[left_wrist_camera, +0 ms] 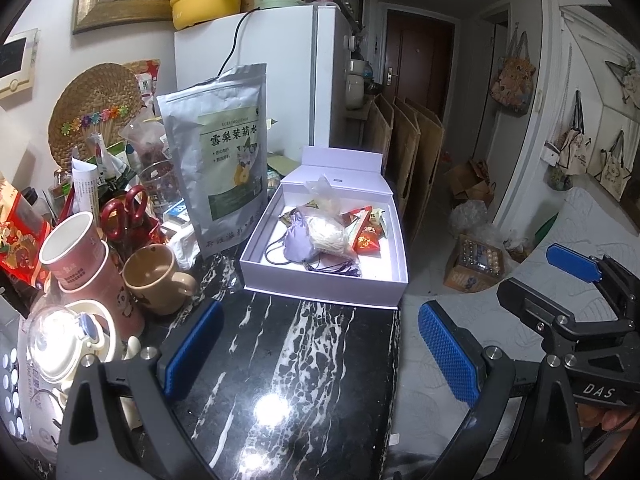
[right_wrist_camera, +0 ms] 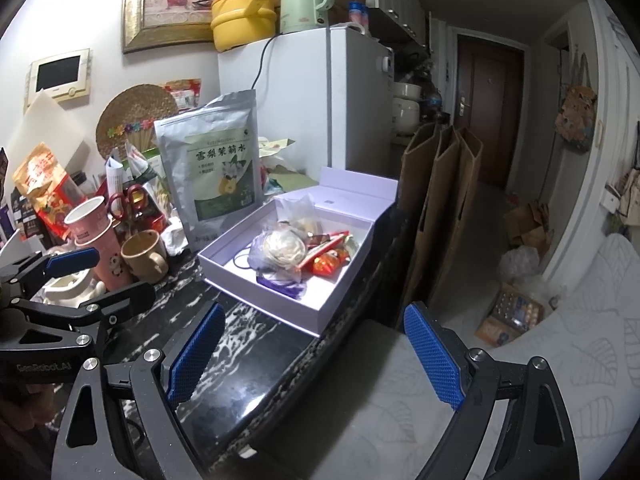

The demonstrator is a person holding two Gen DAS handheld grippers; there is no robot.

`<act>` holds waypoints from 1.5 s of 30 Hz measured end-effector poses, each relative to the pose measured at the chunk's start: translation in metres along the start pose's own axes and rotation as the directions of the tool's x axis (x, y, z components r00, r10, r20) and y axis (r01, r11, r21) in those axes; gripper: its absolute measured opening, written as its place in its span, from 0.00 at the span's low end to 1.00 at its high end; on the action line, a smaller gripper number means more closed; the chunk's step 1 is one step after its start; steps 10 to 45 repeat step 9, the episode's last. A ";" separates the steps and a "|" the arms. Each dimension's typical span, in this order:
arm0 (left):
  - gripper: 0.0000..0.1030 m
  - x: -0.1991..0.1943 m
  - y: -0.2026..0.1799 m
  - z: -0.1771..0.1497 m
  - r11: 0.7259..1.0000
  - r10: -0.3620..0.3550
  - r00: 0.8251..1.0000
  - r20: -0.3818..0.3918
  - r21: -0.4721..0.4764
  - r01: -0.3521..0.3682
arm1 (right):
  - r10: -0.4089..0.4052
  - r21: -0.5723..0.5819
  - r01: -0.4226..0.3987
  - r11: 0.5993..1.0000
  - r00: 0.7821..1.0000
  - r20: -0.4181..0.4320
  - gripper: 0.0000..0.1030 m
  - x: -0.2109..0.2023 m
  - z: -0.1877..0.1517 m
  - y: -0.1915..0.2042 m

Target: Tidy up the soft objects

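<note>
The left gripper point(left_wrist_camera: 320, 356) is held low and level, its blue pads spread wide with nothing between them. The right gripper point(right_wrist_camera: 314, 356) sits just beside it, equally spread and empty. Bare skin, probably a hand, shows behind each handle.

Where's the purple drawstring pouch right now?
The purple drawstring pouch lies inside the open white box on the black marble counter, against a clear bag of white stuff.
</note>
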State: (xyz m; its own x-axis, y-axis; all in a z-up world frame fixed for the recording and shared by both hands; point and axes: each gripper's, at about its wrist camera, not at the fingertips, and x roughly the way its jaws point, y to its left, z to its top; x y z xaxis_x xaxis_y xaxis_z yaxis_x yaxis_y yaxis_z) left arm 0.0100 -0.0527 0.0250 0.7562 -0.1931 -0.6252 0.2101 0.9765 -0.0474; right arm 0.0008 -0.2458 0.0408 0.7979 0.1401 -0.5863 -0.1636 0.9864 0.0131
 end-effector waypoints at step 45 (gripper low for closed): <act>0.96 0.004 0.000 -0.001 1.000 -0.012 1.000 -0.012 0.006 0.013 | 0.001 0.005 -0.001 1.000 1.000 -0.001 0.90 0.002 0.000 0.001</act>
